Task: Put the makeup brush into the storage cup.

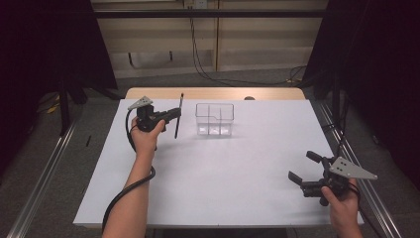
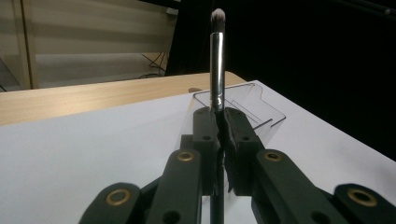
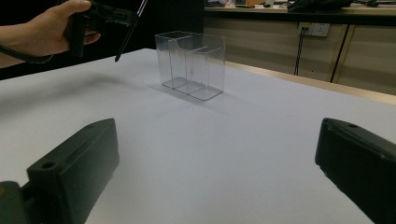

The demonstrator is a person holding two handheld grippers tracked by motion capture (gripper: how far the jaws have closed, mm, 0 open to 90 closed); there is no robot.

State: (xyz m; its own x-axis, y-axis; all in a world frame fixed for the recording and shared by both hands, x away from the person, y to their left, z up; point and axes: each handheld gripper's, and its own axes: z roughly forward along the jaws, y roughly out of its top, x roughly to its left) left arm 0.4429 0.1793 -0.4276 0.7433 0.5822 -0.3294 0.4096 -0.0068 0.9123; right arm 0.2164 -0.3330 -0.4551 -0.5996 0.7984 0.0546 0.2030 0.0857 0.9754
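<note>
The left gripper (image 1: 174, 115) pinches a brush (image 2: 217, 70) upright just short of the clear organizer (image 1: 214, 119), seemingly empty, so dropping it in remains.

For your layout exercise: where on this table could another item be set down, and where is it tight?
Free: the wide white sheet between the clear box and the near edge, and right of the box. Tight: the gap between the box and the left gripper holding the brush.
</note>
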